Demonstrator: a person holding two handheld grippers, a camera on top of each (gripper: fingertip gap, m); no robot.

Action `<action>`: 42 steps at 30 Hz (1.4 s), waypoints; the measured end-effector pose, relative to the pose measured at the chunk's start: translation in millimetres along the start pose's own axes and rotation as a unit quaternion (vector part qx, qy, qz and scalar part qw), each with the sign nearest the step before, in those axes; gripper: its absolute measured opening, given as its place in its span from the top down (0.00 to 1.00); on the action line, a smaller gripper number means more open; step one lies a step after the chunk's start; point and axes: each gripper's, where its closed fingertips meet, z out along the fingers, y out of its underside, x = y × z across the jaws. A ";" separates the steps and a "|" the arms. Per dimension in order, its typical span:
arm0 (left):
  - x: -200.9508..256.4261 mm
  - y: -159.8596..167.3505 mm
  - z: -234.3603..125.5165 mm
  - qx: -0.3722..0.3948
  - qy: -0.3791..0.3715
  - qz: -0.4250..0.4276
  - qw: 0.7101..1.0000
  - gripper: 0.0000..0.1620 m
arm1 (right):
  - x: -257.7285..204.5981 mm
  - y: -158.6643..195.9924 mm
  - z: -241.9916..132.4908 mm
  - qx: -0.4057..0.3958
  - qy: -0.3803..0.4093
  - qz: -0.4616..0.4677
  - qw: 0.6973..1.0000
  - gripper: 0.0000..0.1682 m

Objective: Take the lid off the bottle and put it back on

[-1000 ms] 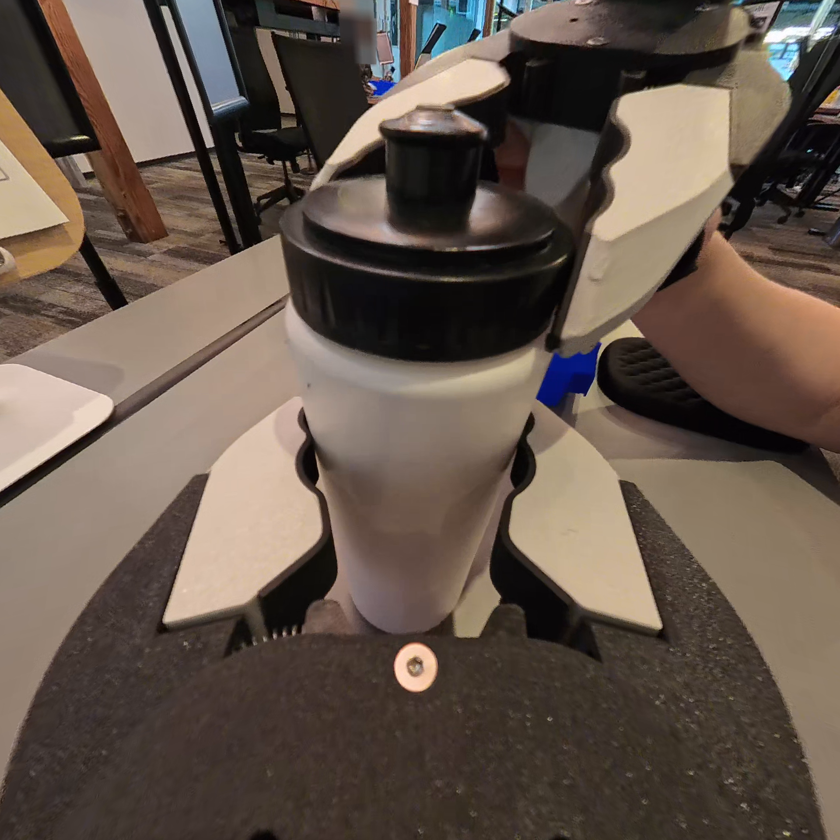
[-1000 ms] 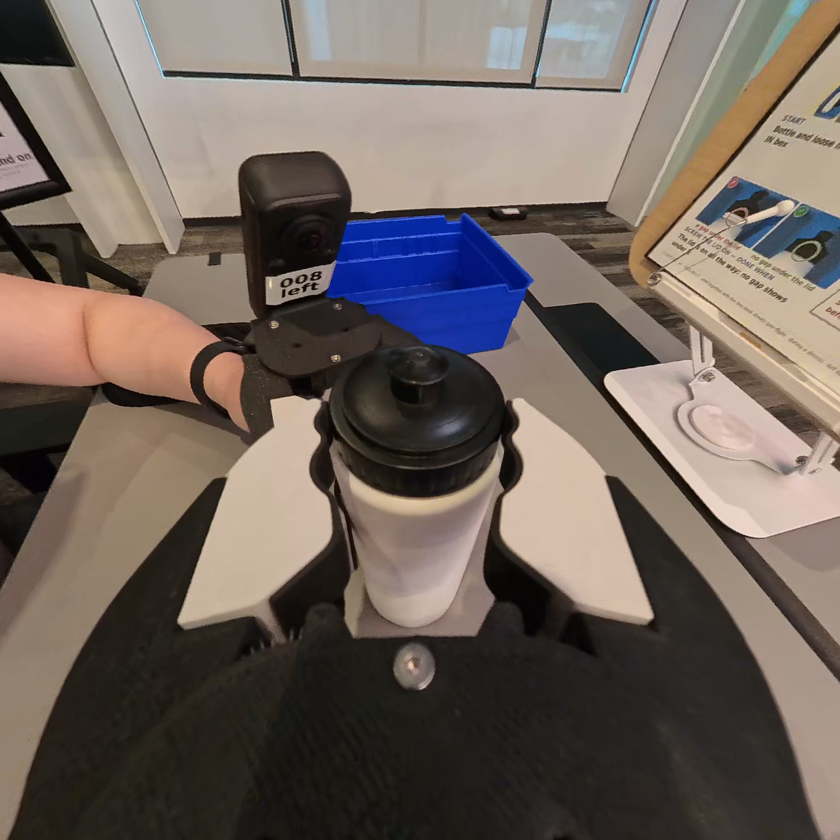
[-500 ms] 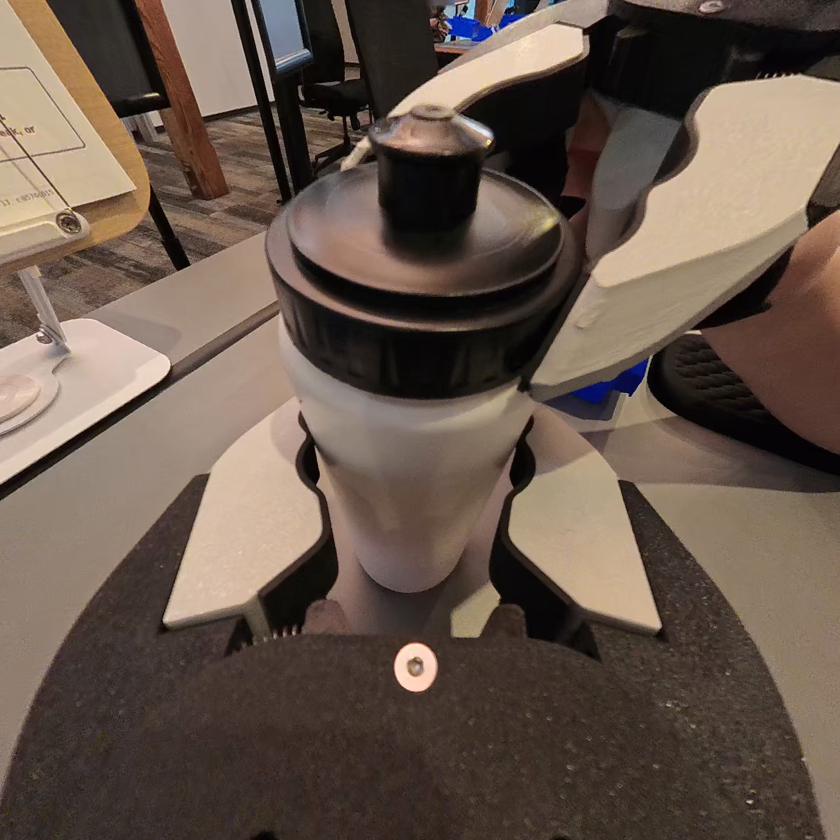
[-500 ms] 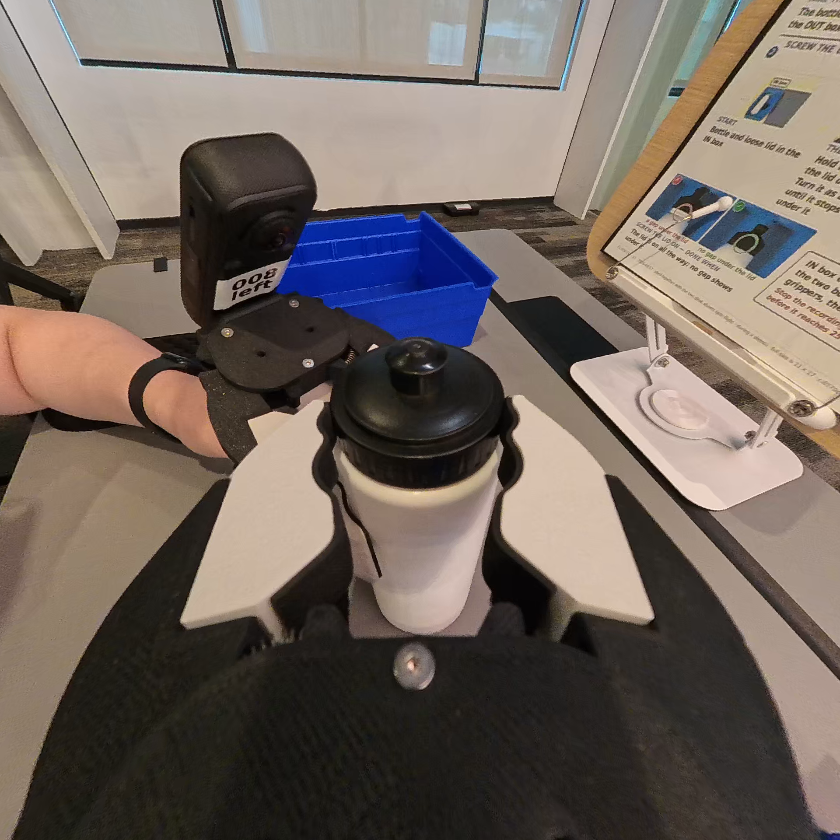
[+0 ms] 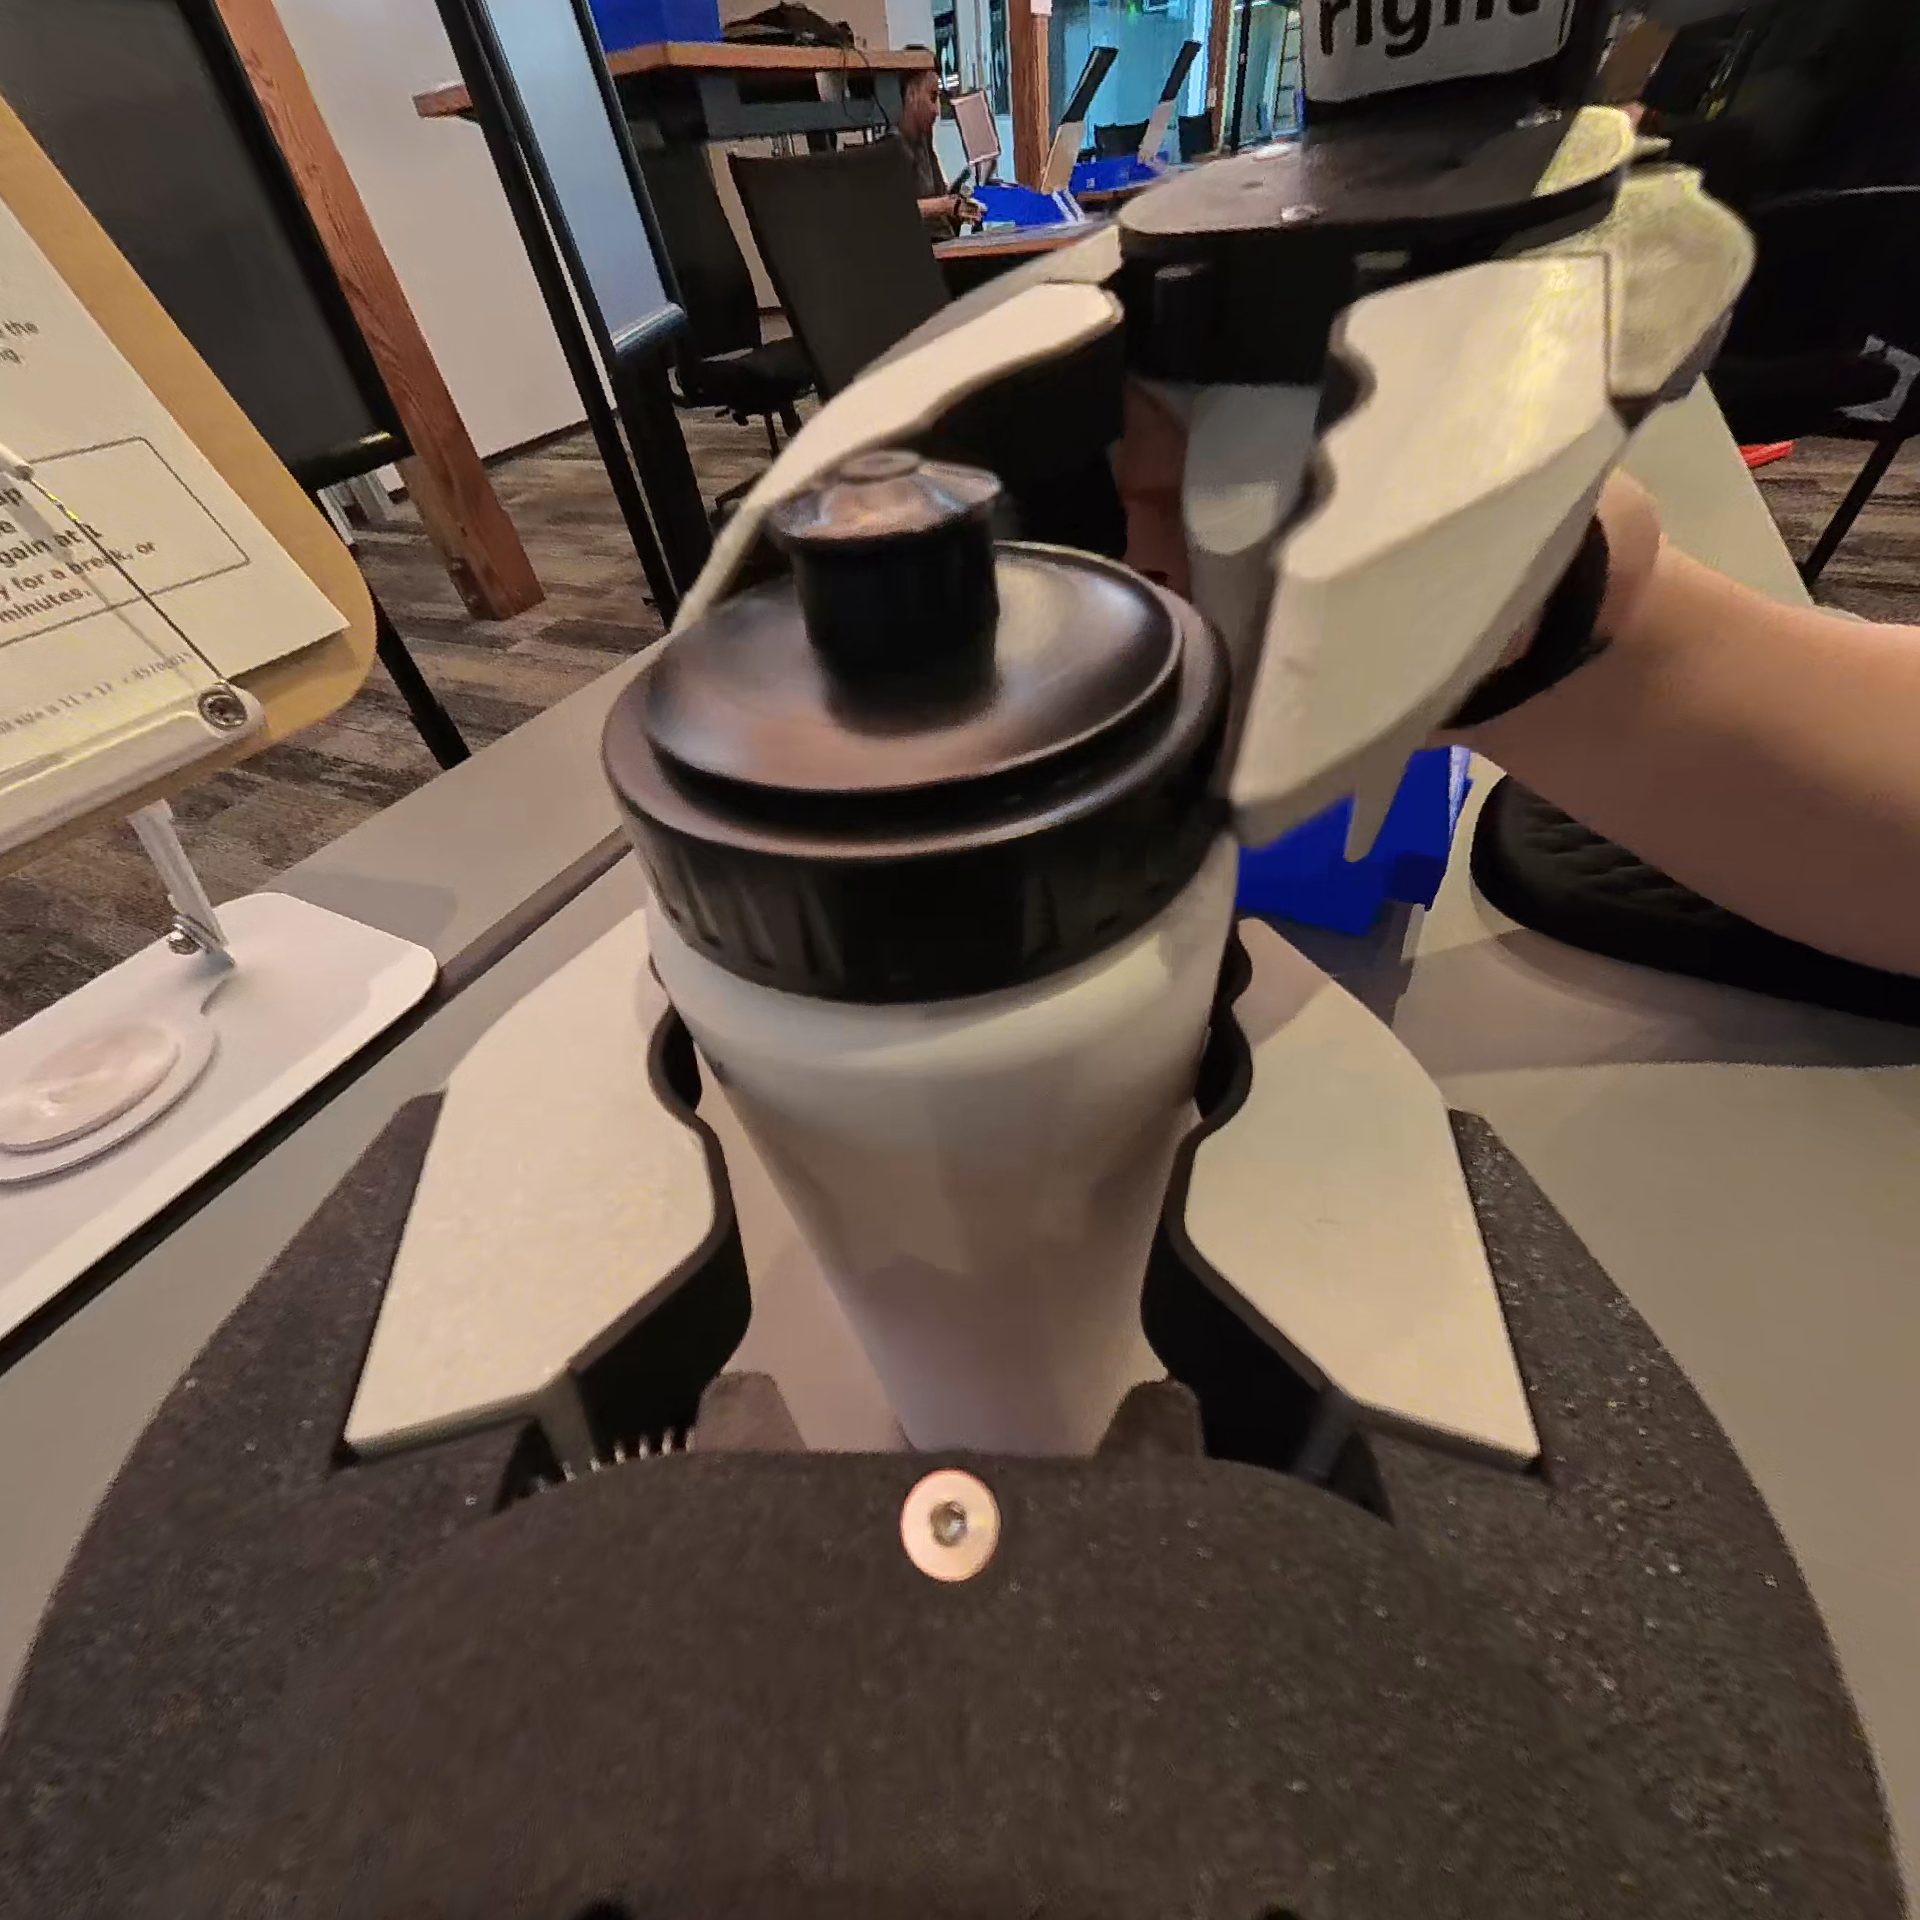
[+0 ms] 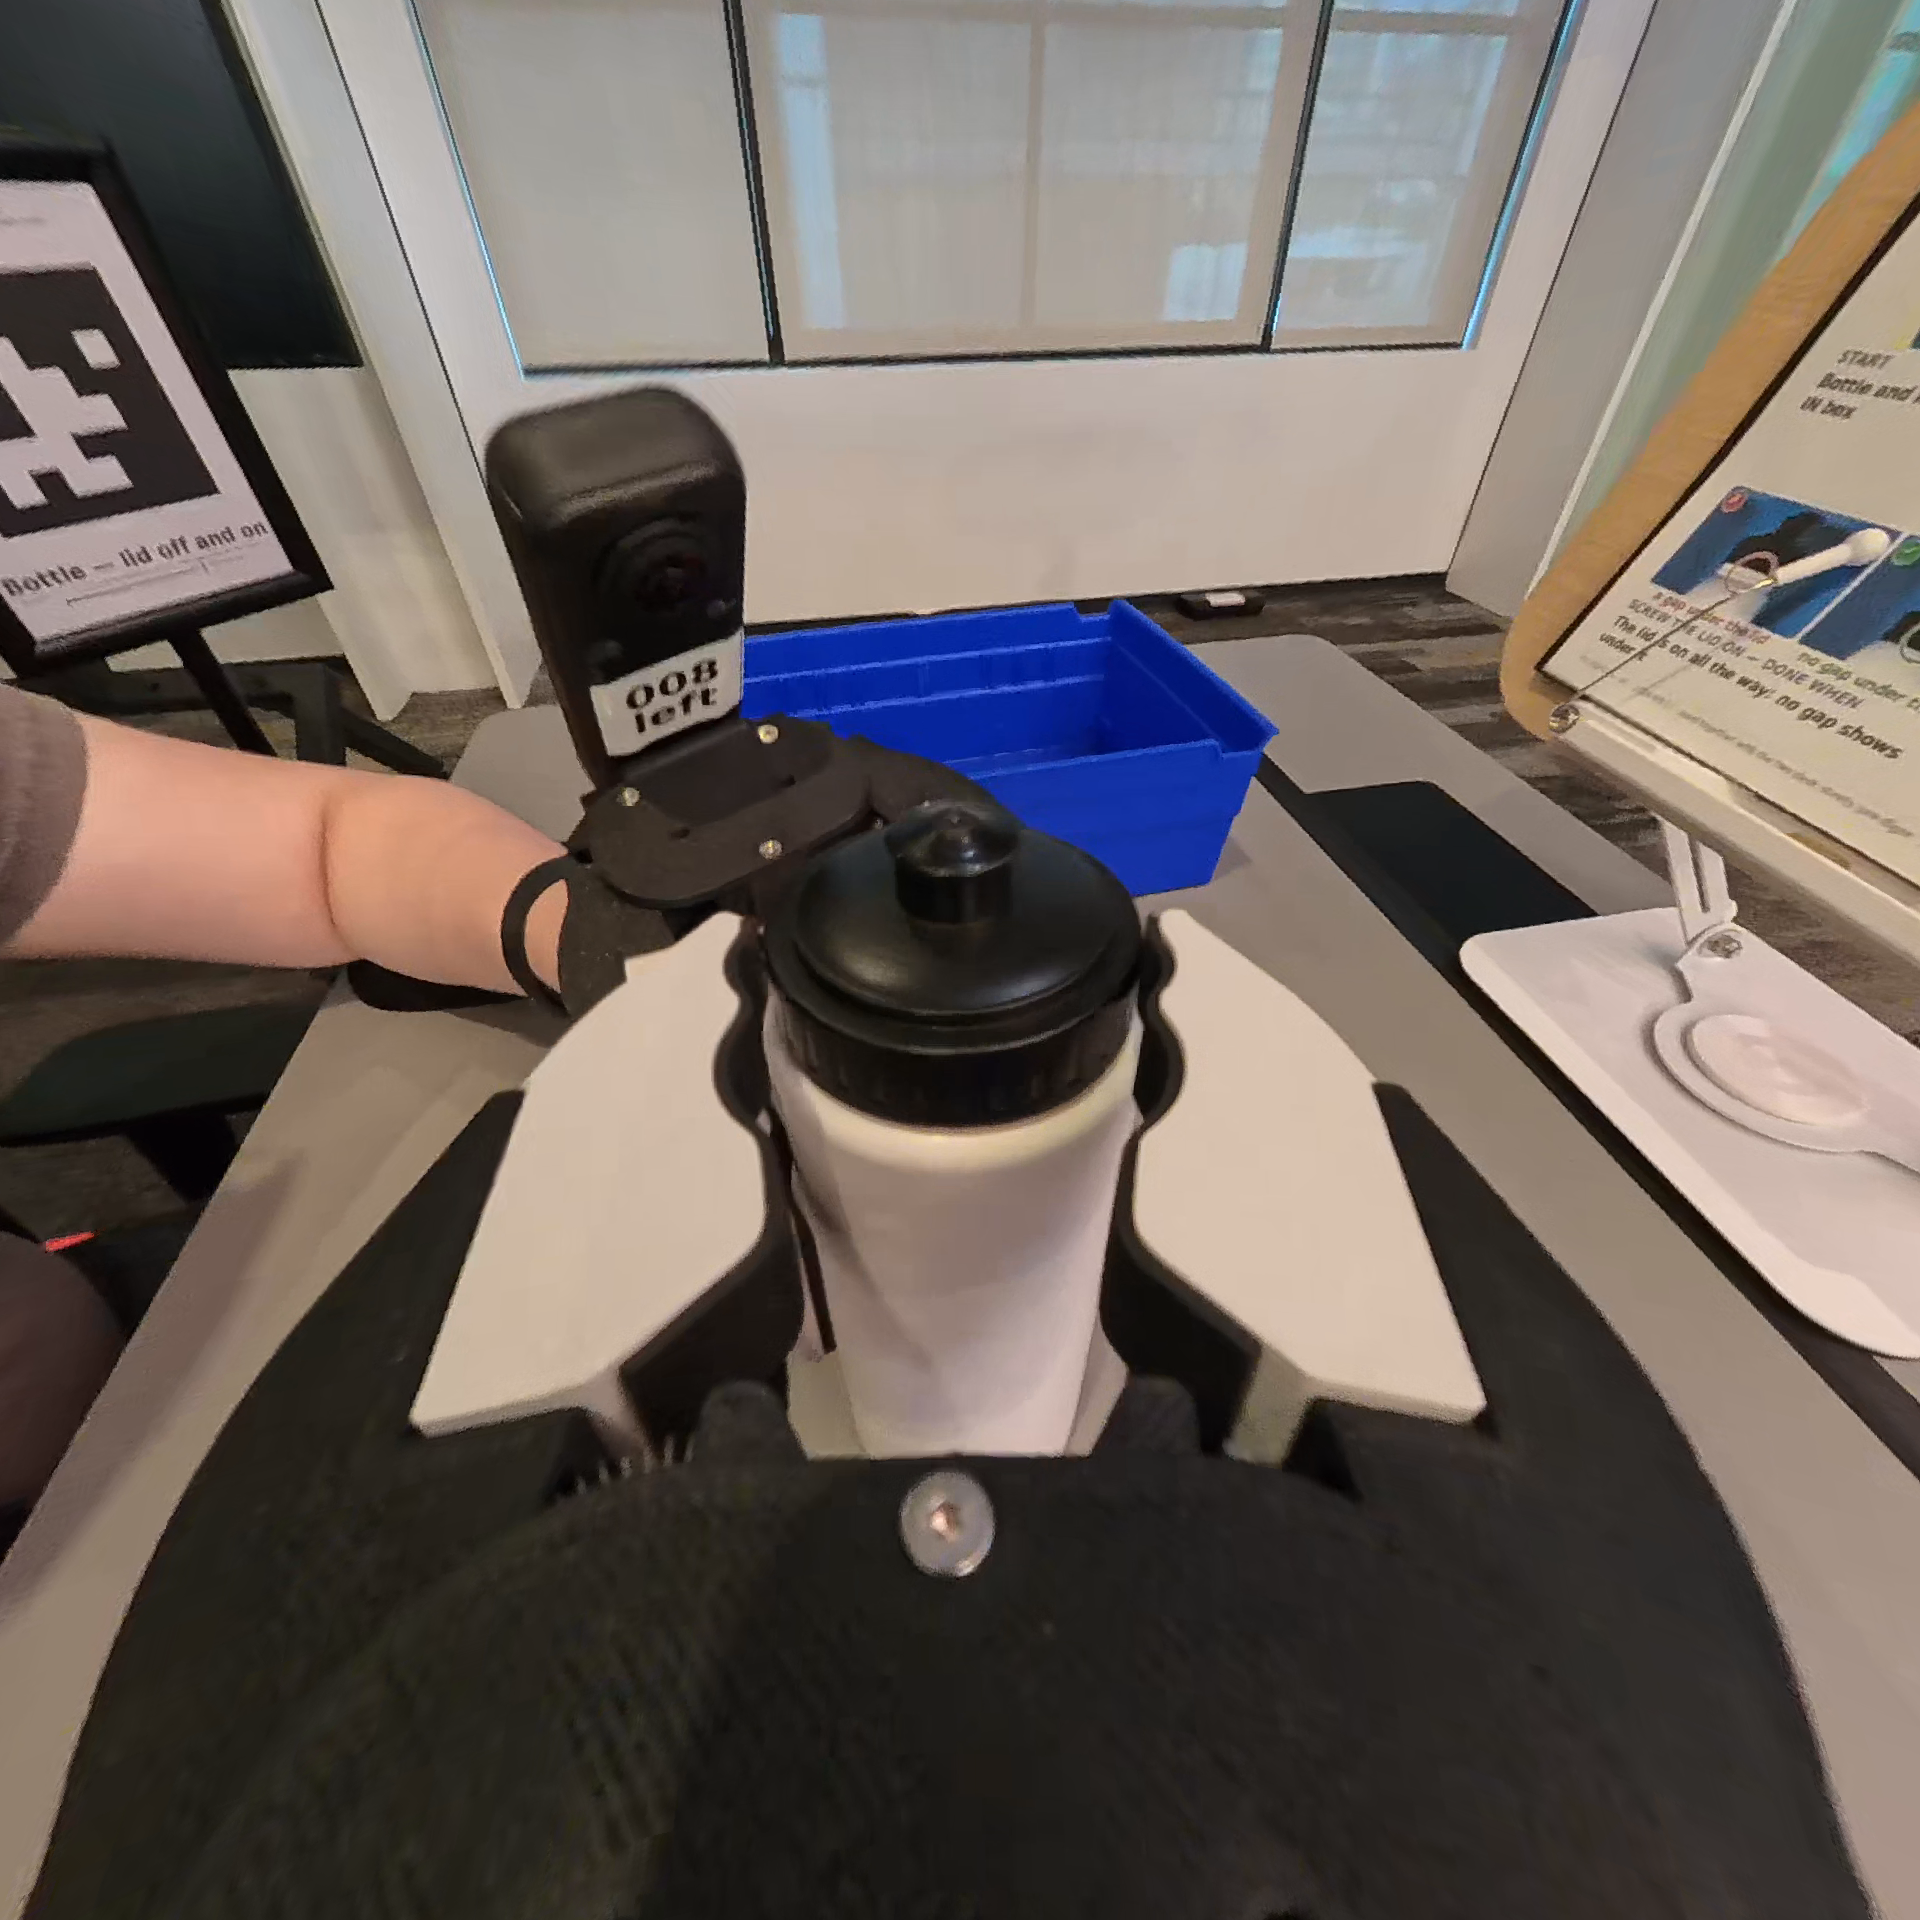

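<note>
A white bottle (image 5: 935,1164) with a black screw lid (image 5: 914,748) and a pull spout is held above the grey table. My left gripper (image 5: 945,1081) is shut on the bottle's white body, just under the lid. My right gripper (image 6: 951,997) is shut on the lid, one finger on each side of its ribbed rim. In the left wrist view, the right gripper's fingers (image 5: 1423,540) come in from the upper right, one partly hidden behind the lid. The lid sits on the bottle (image 6: 956,1247) with no visible gap.
A blue bin (image 6: 1039,727) stands on the table behind the bottle. An instruction board (image 6: 1714,623) on a white stand base (image 6: 1662,1049) is at the right, seen at the left in the left wrist view (image 5: 156,582). A black wrist pad (image 5: 1621,914) lies under the person's forearm.
Both grippers have kept their hold. The right gripper has turned around the lid and now leans in from higher up. The bottle has shifted slightly, and both views have swung.
</note>
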 end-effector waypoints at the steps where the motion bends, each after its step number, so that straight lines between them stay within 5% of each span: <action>1: 0.5 0.2 0.2 -0.002 0.000 0.002 1.000 0.41 | -0.3 -0.3 -0.4 -0.001 0.000 0.001 1.000 0.58; 27: -3.7 6.9 3.6 -0.071 -0.054 0.007 0.996 0.44 | -0.4 1.8 -4.1 -0.071 0.063 -0.077 0.993 0.58; 34: 2.9 1.4 2.4 0.000 -0.007 0.005 1.000 0.43 | -1.3 -0.7 -4.2 -0.026 0.019 -0.027 0.999 0.58; 42: 7.9 26.5 14.0 -0.020 0.016 -0.007 1.000 0.44 | 2.5 2.4 -12.1 -0.007 -0.017 -0.018 1.000 0.58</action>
